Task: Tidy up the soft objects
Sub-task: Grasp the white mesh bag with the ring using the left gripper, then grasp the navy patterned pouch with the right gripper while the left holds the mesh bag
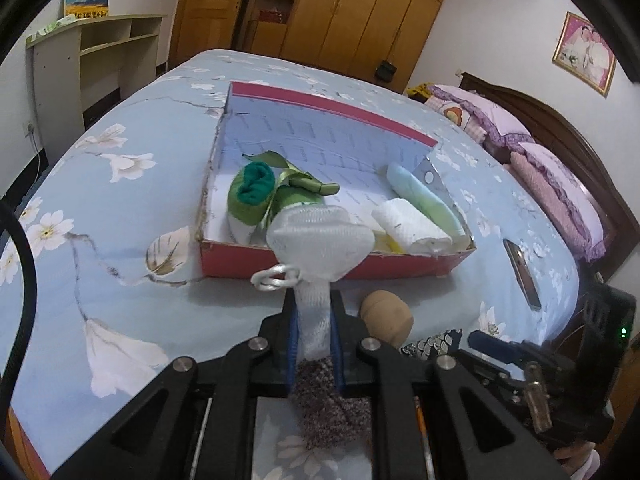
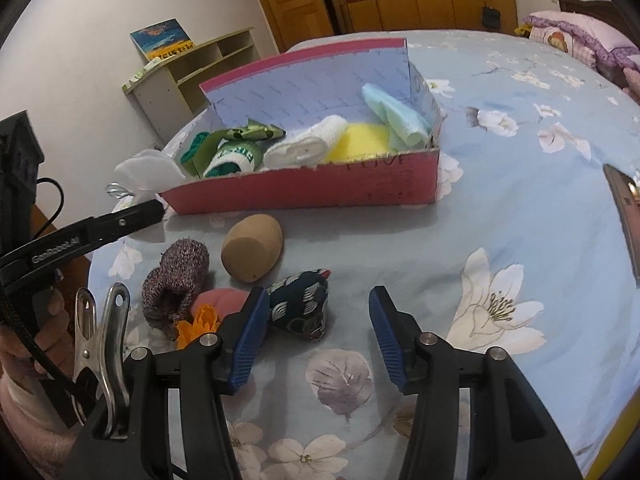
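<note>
The left gripper (image 1: 314, 320) was clamped on the neck of a white mesh bath pouf (image 1: 320, 236), which sat at centre frame in the left wrist view, raised just short of the near wall of the red cardboard box (image 1: 280, 258). Its cord loop (image 1: 276, 276) hung at the left of the fingers. The right gripper (image 2: 316, 336) was wide open and held nothing, low in its own frame over the floral bedsheet (image 2: 520, 208).

Judgement: the step in hand was carrying the pouf over the near wall and releasing it inside. The puffed head should clear the rim before the fingers part; the free floor looked to lie mid-box, between the green socks (image 1: 256, 196) with their ribbon at left and the rolled white towel (image 1: 412, 224) at right. The dangling loop could snag the rim.

Also in the box: a yellow sponge (image 2: 360, 140) and a pale green cloth (image 2: 396, 116) at the right end.

Still on the bed, lower left of the right wrist view: a knitted sock (image 2: 176, 280), a tan egg-shaped sponge (image 2: 252, 252), a dark patterned pouch (image 2: 300, 304), a pink item (image 2: 218, 300), an orange flower (image 2: 196, 326). A phone (image 1: 522, 272) lay right of the box, apart from it.
</note>
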